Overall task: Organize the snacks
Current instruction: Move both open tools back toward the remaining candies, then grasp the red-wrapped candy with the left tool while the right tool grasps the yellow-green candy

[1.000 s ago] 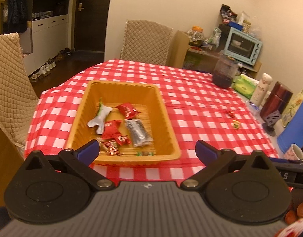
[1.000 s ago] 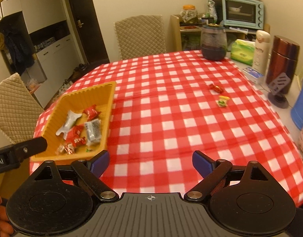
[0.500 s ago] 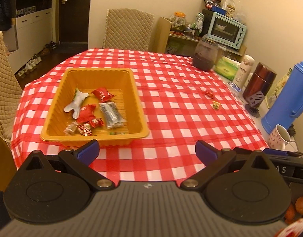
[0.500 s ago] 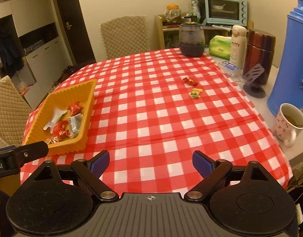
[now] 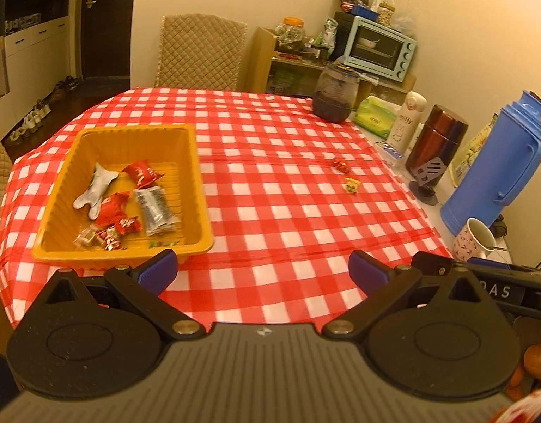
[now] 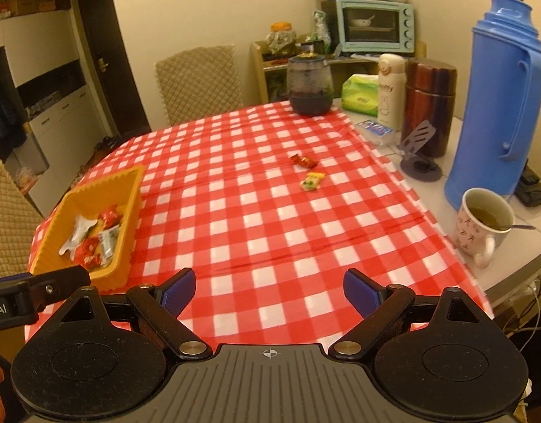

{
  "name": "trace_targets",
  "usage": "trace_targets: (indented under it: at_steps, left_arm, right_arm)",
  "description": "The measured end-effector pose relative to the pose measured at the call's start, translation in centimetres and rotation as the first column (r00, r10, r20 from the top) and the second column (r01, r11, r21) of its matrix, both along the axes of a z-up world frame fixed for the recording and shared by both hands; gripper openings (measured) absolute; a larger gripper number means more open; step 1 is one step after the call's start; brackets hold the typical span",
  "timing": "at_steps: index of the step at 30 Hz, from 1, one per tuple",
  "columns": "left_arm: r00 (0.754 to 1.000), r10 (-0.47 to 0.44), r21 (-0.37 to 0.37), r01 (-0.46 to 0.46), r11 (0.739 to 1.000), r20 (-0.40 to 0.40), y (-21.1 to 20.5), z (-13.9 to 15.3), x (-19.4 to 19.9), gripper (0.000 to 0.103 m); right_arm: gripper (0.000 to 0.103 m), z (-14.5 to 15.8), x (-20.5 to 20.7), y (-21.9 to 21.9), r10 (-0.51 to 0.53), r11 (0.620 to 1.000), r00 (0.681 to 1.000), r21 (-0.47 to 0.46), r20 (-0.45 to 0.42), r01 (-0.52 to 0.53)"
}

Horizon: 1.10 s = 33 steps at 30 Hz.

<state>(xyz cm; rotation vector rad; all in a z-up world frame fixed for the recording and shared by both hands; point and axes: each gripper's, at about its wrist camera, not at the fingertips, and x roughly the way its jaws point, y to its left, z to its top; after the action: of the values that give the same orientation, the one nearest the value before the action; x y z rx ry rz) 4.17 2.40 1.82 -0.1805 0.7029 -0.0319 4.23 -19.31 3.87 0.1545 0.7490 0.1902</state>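
- Two loose snacks lie close together on the red checked tablecloth (image 6: 256, 211): a red candy (image 6: 303, 160) and a yellow candy (image 6: 312, 180), well apart from the basket.
- The orange basket (image 5: 196, 183) sits near the cloth's left edge, holding a white packet (image 5: 96, 189), red wrappers and a silver bar (image 5: 153, 206).
- The left gripper (image 5: 262, 275) hangs above the near table edge, jaws wide, empty.
- The right gripper (image 6: 269, 290) likewise gapes, gripping nothing.
- A blue thermos (image 6: 499, 105) and mug (image 6: 482, 224) stand at right.
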Motion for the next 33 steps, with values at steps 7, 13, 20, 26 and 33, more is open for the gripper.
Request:
trace_targets:
  at_steps: [7, 13, 20, 26, 33]
  left_arm:
    - [0.999, -0.04, 0.011, 0.04, 0.999, 0.023, -1.7, 0.1, 1.5, 0.102]
    - [0.997, -0.07, 0.027, 0.069, 0.997, 0.04, -3.0, 0.3, 3.1, 0.102]
    - [0.995, -0.088, 0.024, 0.087, 0.996, 0.057, -3.9, -0.1, 6.5, 0.102]
    - [0.993, -0.08, 0.039, 0.076, 0.996, 0.092, -4.2, -0.8, 10.6, 0.102]
    - [0.996, -0.066, 0.024, 0.065, 0.998, 0.066, -4.1, -3.0, 16.1, 0.102]
  right_arm:
    - [0.09, 0.1, 1.0, -1.7, -0.037, 0.999, 0.999, 0.005, 0.015, 0.037]
    - [0.09, -0.1, 1.9, -3.1, -0.077, 0.997, 0.997, 0.012, 0.016, 0.077]
    - [0.09, -0.7, 3.8, -4.4, -0.108, 0.994, 0.993, 0.031, 0.048, 0.107]
    - [0.09, -2.3, 8.0, -5.2, -0.118, 0.993, 0.99, 0.036, 0.079, 0.115]
    - [0.09, -5.6, 14.2, -4.9, -0.071, 0.998, 0.994, 0.006, 0.086, 0.07]
